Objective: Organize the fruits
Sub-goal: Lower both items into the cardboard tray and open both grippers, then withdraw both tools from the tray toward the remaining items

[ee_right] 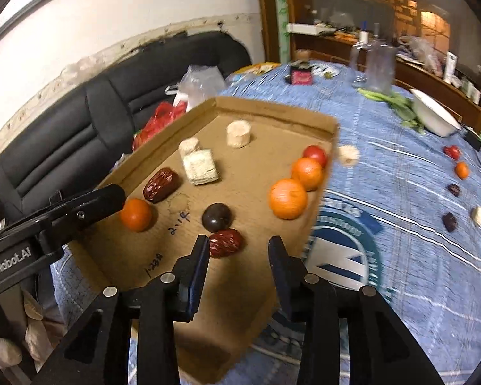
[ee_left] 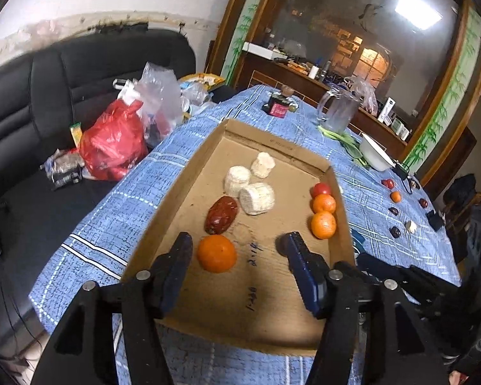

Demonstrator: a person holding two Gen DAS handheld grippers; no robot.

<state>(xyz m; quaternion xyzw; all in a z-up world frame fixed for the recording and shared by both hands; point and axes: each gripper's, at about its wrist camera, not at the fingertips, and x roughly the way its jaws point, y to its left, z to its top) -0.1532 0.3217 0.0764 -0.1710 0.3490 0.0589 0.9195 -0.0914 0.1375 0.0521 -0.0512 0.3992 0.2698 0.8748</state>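
Note:
A cardboard tray (ee_left: 272, 320) (ee_right: 266, 109) lies on the blue tablecloth. In it are three white chunks (ee_left: 258, 197) (ee_right: 202, 166), a red date (ee_left: 221, 215) (ee_right: 161, 184), three oranges (ee_left: 216, 253) (ee_right: 288, 198), a red tomato (ee_left: 320, 188) (ee_right: 315, 154), a dark round fruit (ee_right: 217, 217) and a second date (ee_right: 225, 242). My left gripper (ee_left: 237, 250) is open over the tray, with an orange between its fingers. My right gripper (ee_right: 239, 250) is open above the tray's near edge, its left finger beside the second date. Loose fruits (ee_left: 396, 196) (ee_right: 461, 170) lie on the cloth to the right.
A glass pitcher (ee_left: 338, 110) (ee_right: 380, 64), a white bowl (ee_left: 375, 154) (ee_right: 433, 117) and a dark jar (ee_left: 279, 104) (ee_right: 299, 75) stand at the table's far end. Plastic bags (ee_left: 112, 147) lie on a black sofa (ee_left: 32, 96) to the left.

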